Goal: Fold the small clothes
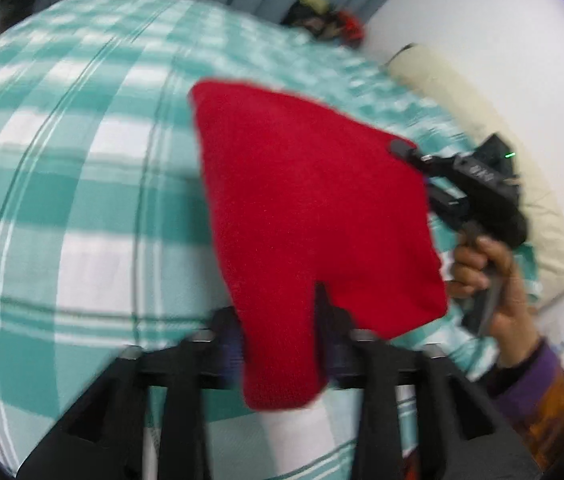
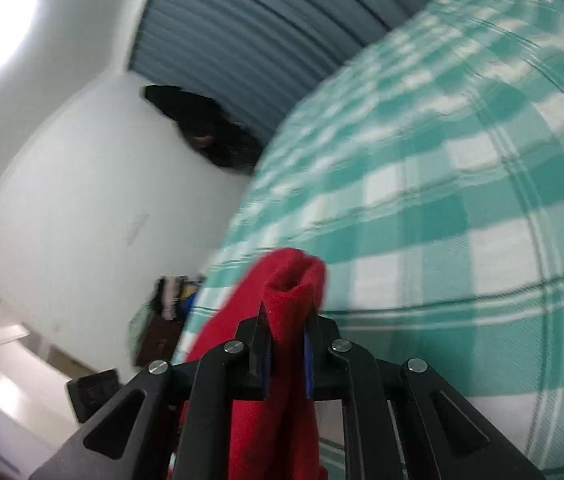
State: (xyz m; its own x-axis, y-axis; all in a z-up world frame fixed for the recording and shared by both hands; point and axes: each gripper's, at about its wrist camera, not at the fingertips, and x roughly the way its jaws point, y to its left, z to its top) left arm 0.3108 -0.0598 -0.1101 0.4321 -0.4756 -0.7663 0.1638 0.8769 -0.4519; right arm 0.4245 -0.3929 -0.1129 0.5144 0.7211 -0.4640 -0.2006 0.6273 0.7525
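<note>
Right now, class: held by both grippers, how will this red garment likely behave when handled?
Probably floppy: the red garment hangs and bunches between the left gripper and the right gripper. Likely light, since thin pinches carry it. Its fuzzy surface suggests little slipping.

Red cloth [image 1: 314,220] hangs btwn my tools, blocking the middle. Checked bedsheet [image 1: 61,184] open to my left. Cream pillow [image 1: 522,184] and white wall [image 1: 502,52] crowd right side.

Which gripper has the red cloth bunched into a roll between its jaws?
The right gripper: the red cloth sticks up between its jaws as a rolled tuft. At the left gripper it hangs as a flat sheet.
</note>
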